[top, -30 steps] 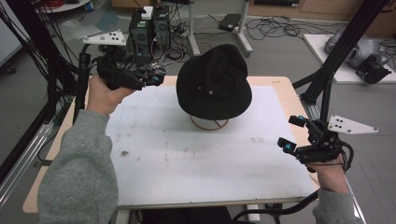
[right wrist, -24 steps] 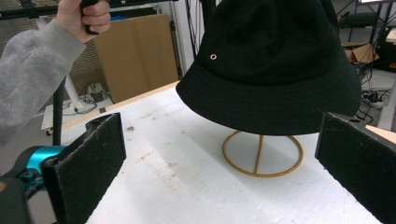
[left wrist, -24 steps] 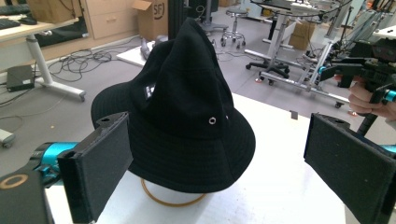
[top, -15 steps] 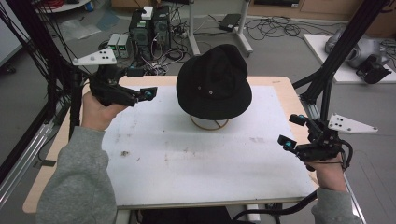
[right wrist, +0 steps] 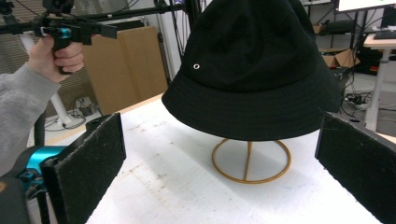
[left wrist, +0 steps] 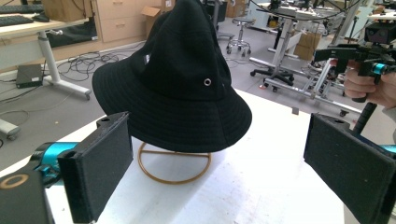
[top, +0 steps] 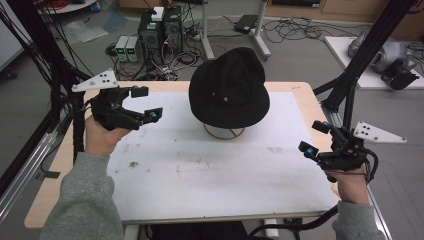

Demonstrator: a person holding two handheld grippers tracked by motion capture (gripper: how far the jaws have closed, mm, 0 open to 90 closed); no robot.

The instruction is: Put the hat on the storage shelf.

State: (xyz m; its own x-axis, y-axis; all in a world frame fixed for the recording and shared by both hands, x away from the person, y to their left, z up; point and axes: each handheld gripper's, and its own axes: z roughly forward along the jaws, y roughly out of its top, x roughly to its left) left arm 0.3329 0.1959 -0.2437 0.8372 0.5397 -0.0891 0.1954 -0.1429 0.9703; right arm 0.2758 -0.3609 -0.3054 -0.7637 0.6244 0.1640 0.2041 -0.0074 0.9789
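1. Left tongs point(top: 146, 103) hover over the far left part of the desk point(top: 65, 160), jaws spread wide with nothing between them, pointing toward the hat.
2. Right tongs point(top: 314, 137) sit near the right edge of the desk, jaws likewise wide apart and holding nothing, also aimed at the hat.
3. In the left gripper view, the left tongs point(left wrist: 224, 163) frame the hat between two black padded jaws; neither pad touches it.
4. In the right gripper view, the right tongs point(right wrist: 224, 158) frame it the same way, well apart from the brim.
5. Between the two tongs, the black bucket hat point(top: 228, 87) rests on a thin gold wire stand point(top: 224, 133) toward the far middle of the desk.
6. The stand's round base ring point(left wrist: 173, 164) lies flat on the white mat point(top: 220, 175) that covers most of the desk; a single upright point(right wrist: 248, 156) rises from the ring into the hat.
7. The hat's brim slopes downward all round and hides the top of the stand.
8. A small metal eyelet point(left wrist: 207, 82) shows on the side of the crown; another eyelet point(right wrist: 196, 66) shows in the right gripper view.
9. A tiny pale tag point(left wrist: 147, 59) sits on the crown's side; any writing on it is too small to read.
10. No brand name or other lettering can be read on the hat, the stand or the mat.
11. Each hand point(top: 100, 137) grips its tool's handle; grey sleeves point(top: 82, 200) cover the forearms.
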